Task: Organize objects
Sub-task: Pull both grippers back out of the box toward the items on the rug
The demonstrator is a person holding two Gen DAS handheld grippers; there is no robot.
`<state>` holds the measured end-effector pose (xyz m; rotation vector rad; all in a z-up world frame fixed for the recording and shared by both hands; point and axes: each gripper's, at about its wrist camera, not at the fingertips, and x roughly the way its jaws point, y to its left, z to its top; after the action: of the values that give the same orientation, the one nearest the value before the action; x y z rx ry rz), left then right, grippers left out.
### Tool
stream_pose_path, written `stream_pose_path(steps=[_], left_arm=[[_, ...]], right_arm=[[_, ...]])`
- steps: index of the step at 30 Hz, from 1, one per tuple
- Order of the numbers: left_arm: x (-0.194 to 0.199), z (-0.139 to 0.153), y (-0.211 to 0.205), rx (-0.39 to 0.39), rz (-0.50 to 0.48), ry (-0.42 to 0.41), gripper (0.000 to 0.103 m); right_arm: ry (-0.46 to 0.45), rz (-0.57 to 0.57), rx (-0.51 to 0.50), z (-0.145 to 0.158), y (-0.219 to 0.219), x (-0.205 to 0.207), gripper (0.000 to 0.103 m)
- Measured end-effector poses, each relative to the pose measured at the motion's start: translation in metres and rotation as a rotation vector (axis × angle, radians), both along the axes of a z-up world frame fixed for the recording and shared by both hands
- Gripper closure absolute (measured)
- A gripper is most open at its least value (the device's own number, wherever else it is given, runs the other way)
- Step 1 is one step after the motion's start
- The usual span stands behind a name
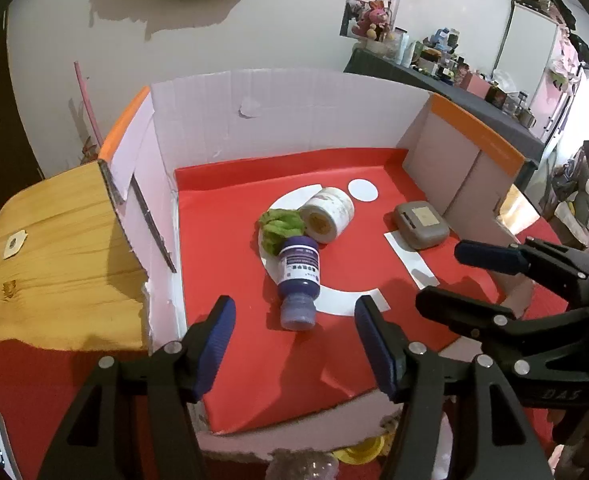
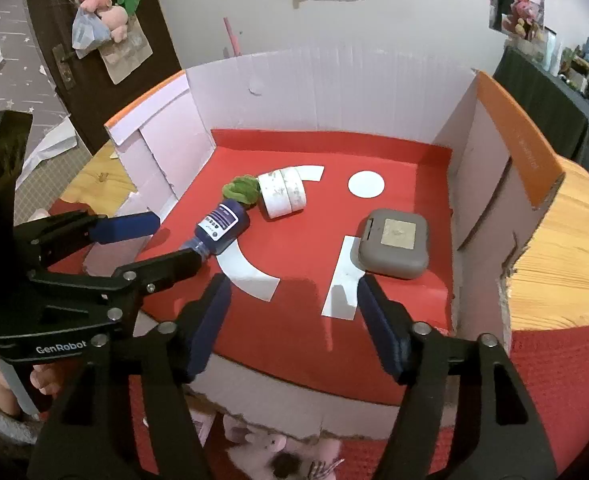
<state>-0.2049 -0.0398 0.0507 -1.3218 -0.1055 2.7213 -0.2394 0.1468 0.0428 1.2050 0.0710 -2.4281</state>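
A purple bottle [image 1: 297, 280] [image 2: 221, 227] lies on its side on the red mat [image 1: 230, 248] [image 2: 294, 240], cap toward me. A green scrunchie [image 1: 280, 227] [image 2: 241, 189] and a white tape roll [image 1: 327, 213] [image 2: 282, 192] lie just behind it. A grey case [image 1: 421, 225] [image 2: 394, 242] sits to the right. My left gripper [image 1: 294, 344] [image 2: 146, 240] is open and empty, just short of the bottle's cap. My right gripper [image 2: 290, 320] [image 1: 450, 276] is open and empty, near the mat's front edge before the grey case.
White paper shapes lie on the mat: an arc [image 1: 334, 300], a circle [image 1: 363, 190] [image 2: 366, 185] and a strip [image 1: 412, 258] [image 2: 344, 276]. White cardboard walls [image 1: 286, 116] [image 2: 326, 92] with orange rims enclose three sides. Wooden tabletop [image 1: 54, 260] [image 2: 562, 260] flanks the box.
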Motion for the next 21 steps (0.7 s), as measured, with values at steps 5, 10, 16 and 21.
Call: stream_pose_path(steps=[5, 10, 16, 21], left_arm=[[0.006, 0.005, -0.001, -0.004, 0.010, 0.016, 0.033], [0.012, 0.009, 0.000, -0.013, 0.016, 0.026, 0.027], [0.018, 0.011, 0.001, -0.024, 0.022, 0.036, 0.020], [0.025, 0.016, 0.002, -0.040, 0.024, 0.054, 0.016]], right_arm=[[0.014, -0.002, -0.001, 0.005, 0.000, 0.007, 0.037], [0.027, -0.010, 0.003, 0.007, 0.000, 0.011, 0.032], [0.035, -0.017, 0.000, 0.010, 0.003, 0.019, 0.029], [0.055, -0.016, 0.006, 0.015, 0.003, 0.027, 0.026]])
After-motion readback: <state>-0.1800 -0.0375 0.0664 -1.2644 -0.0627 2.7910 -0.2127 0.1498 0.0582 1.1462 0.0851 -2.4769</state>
